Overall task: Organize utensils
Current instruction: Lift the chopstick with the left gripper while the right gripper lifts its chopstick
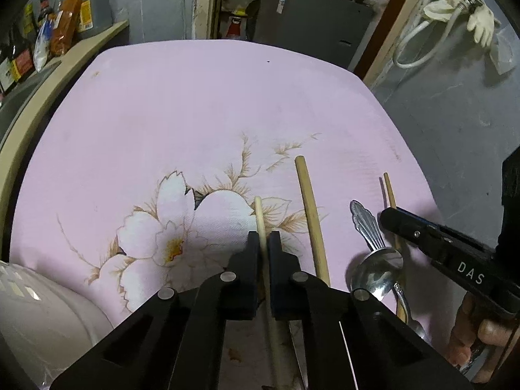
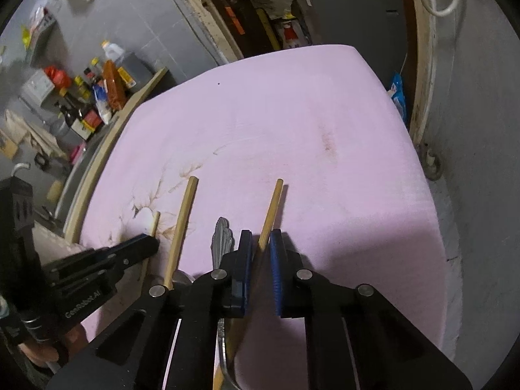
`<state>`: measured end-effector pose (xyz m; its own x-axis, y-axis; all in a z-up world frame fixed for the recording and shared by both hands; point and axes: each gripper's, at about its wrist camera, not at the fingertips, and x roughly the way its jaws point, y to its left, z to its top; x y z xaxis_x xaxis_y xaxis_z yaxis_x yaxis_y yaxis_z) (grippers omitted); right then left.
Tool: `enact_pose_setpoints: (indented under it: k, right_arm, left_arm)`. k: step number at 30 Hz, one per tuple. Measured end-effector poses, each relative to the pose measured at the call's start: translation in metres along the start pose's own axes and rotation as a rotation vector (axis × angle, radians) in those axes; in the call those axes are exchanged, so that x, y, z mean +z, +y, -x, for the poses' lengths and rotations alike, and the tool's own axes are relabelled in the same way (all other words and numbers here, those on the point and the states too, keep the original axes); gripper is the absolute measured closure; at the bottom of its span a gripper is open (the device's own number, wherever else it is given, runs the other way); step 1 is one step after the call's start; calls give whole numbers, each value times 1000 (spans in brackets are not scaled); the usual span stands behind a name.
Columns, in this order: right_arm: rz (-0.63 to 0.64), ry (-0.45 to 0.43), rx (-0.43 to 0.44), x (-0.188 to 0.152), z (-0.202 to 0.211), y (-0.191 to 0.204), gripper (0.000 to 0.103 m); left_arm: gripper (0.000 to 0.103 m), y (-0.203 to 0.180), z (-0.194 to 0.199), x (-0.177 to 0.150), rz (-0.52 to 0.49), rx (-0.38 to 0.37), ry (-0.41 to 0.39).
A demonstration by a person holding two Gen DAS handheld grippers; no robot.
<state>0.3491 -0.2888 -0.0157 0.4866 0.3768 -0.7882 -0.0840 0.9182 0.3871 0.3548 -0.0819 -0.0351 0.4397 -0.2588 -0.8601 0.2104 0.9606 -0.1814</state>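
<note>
On the pink flowered cloth (image 1: 195,104) lie wooden chopsticks and a metal spoon (image 1: 373,253). My left gripper (image 1: 264,243) is shut on a pale chopstick (image 1: 260,217) that runs back between its fingers. A thicker chopstick (image 1: 310,214) lies just to its right. My right gripper (image 2: 260,247) stands around another chopstick (image 2: 271,211), its fingers close to it with a small gap on the right side. The spoon handle (image 2: 222,237) lies just left of it. The right gripper also shows in the left wrist view (image 1: 386,217).
A white rounded container (image 1: 42,312) sits at the near left. A shelf with bottles and packets (image 1: 55,29) runs along the left wall. The cloth's right edge drops off to a grey floor (image 2: 481,195). A hose and gloves (image 1: 461,16) hang at the far right.
</note>
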Motion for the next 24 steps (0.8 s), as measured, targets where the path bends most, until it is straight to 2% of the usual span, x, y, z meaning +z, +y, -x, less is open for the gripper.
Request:
enact_pose_setpoints:
  k: [5, 9, 16, 24]
  right_arm:
    - [-8, -24, 35, -5, 6, 2, 96]
    - [7, -69, 55, -11, 18, 5, 96]
    - [113, -221, 65, -24, 54, 26, 96]
    - [256, -416, 80, -51, 102, 61, 98]
  left_arm:
    - [101, 3, 11, -7, 24, -23, -29]
    - [101, 2, 29, -17, 8, -43, -98]
    - [101, -9, 65, -43, -46, -93, -256]
    - [101, -36, 100, -56, -105, -118, -453]
